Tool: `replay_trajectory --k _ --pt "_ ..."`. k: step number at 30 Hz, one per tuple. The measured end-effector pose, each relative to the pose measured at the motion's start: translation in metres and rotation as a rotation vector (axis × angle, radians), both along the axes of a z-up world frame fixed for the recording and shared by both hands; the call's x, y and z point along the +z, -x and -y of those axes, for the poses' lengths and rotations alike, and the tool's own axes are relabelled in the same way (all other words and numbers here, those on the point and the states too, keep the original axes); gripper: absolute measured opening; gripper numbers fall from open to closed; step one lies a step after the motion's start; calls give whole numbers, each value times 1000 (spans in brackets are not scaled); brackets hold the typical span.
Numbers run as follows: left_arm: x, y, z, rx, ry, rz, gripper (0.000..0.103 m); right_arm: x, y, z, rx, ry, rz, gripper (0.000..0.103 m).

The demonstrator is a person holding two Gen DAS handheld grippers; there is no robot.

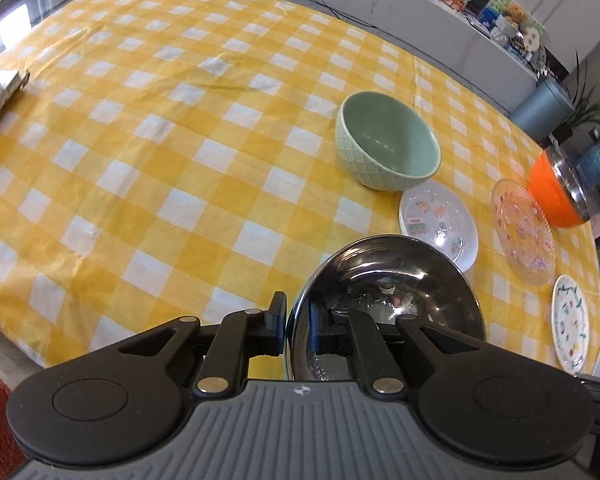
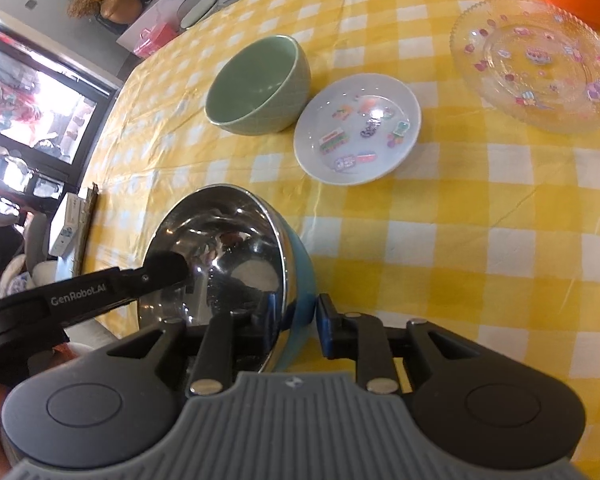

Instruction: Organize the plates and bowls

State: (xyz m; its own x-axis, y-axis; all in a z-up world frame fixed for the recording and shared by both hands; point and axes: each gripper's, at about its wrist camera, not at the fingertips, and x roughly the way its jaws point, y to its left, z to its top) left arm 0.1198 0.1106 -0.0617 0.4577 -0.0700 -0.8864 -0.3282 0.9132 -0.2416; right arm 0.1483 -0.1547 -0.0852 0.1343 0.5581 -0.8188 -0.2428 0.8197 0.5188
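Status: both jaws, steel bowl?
Left gripper and right gripper: jaws straddle steel bowl rim, pads look just off it. White plate close beyond, green bowl behind. Nothing blocking.

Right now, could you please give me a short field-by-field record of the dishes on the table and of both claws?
surface: yellow checked tablecloth
held item: steel bowl, blue outside
left claw: straddles the steel bowl's rim; pad contact unclear
right claw: straddles the same rim; gap visible at its outer pad
bowls elsewhere: green bowl, upright; orange bowl, at the far edge
plates: white printed plate, beside the green bowl; clear glass plate; green-patterned plate
stacked: nothing yet
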Motion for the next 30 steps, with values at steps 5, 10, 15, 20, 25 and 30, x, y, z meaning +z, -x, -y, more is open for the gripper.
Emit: replay_trajectory --k 5,10,15,20,25,30 --pt "8 -1 3 -15 -21 25 40 10 2 0 15 24 49 44" --pt "27 1 13 -25 -112 71 50 23 3 3 9 49 102 51" --pt "58 -3 31 -64 -221 155 53 48 5 14 -21 56 186 58" --pt "84 -17 58 -138 -227 222 53 74 0 42 -130 151 338 66" --pt "98 -37 94 -216 -208 279 54 90 -10 81 -313 305 472 79" --pt "97 -59 131 -304 -201 310 58 100 -20 119 -505 431 580 95"
